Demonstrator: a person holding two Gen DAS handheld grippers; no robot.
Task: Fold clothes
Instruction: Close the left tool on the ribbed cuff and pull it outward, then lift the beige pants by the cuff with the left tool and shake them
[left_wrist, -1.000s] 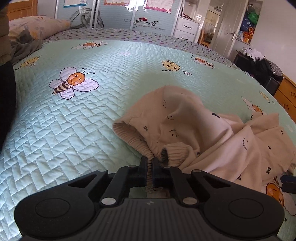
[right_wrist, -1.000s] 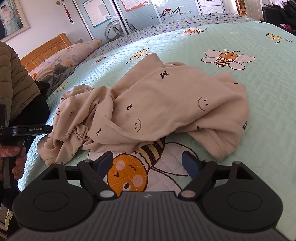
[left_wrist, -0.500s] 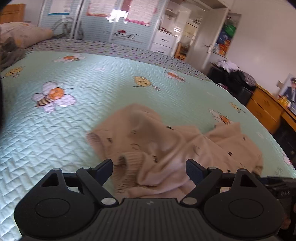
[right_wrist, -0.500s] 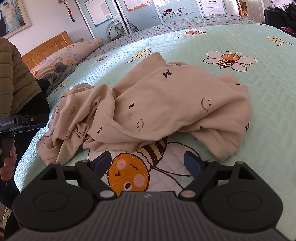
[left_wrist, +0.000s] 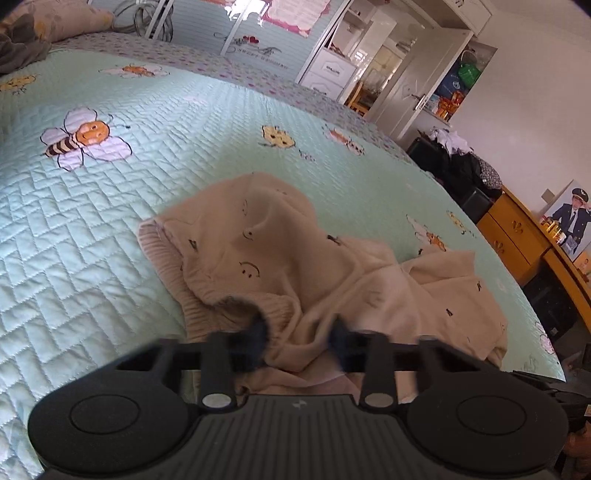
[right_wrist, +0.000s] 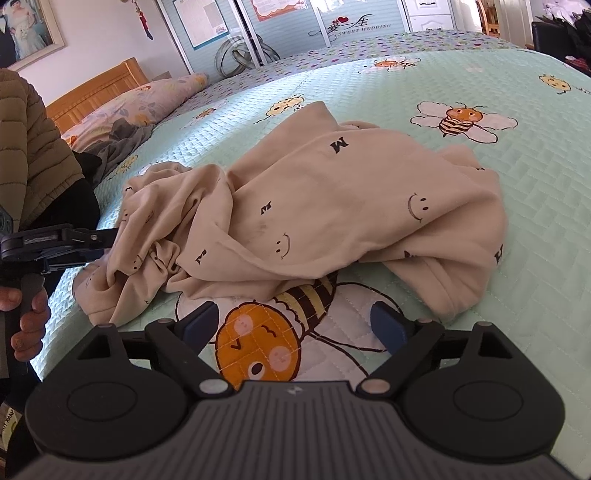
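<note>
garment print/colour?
Beige garment with small black smiley faces and M letters; clearest in the right wrist view.

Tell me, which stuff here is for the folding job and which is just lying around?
For the job:
beige sweatshirt
left gripper
right gripper

Just lying around:
pillow
grey garment
pile of clothes

I see a bed with a mint-green quilted bedspread (right_wrist: 535, 229) printed with cartoon bees. On it lies 1 crumpled beige sweatshirt (right_wrist: 332, 206) with smiley faces, near the front edge. A floral pillow (right_wrist: 147, 99) and a grey garment (right_wrist: 122, 142) lie by the wooden headboard (right_wrist: 96, 88).
</note>
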